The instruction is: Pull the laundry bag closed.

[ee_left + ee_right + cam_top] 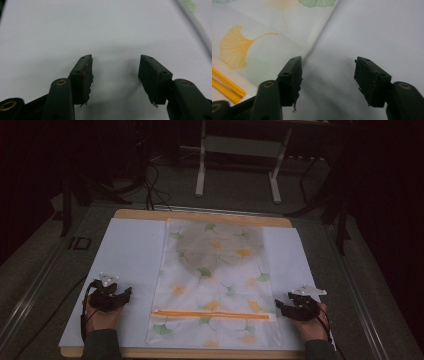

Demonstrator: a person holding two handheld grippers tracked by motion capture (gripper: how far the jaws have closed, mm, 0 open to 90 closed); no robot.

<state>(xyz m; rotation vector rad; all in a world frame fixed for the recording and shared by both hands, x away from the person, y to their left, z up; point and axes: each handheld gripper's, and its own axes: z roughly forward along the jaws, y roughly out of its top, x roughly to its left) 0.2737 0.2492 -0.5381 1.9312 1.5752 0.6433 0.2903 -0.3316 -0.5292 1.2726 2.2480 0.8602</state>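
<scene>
Seen from the high view: lying flat down the middle of a white sheet (130, 250), a translucent zip bag (215, 285) printed with yellow and green ginkgo leaves, with its orange zipper (210, 314) running across near the person's end and a darker grey item showing through the far half. Covering a wooden tabletop (200, 215) whose bare edge is peeking out beyond the bag's far end, that white sheet. Resting on the sheet left of the bag and well apart from its edge, the left gripper (127, 293), jaws standing wide with nothing between them. Sitting just beside the bag's right edge, level with the zipper, the right gripper (278, 306), likewise spread and holding nothing. Standing beyond the bag's far end in a dark room, a white metal frame (240, 160) on grey carpet, with black cables trailing to the left of it. From the left gripper view: hovering over bare white sheet, two black jaws gaping apart, with the bag's edge (200, 27) slanting past at upper right, blurred. From the right gripper view: pointing at the bag's side edge (317, 42), jaws spread and empty, the left jaw lying over the printed bag, the right over plain sheet, with the zipper's orange strips (224, 85) showing at lower left.
</scene>
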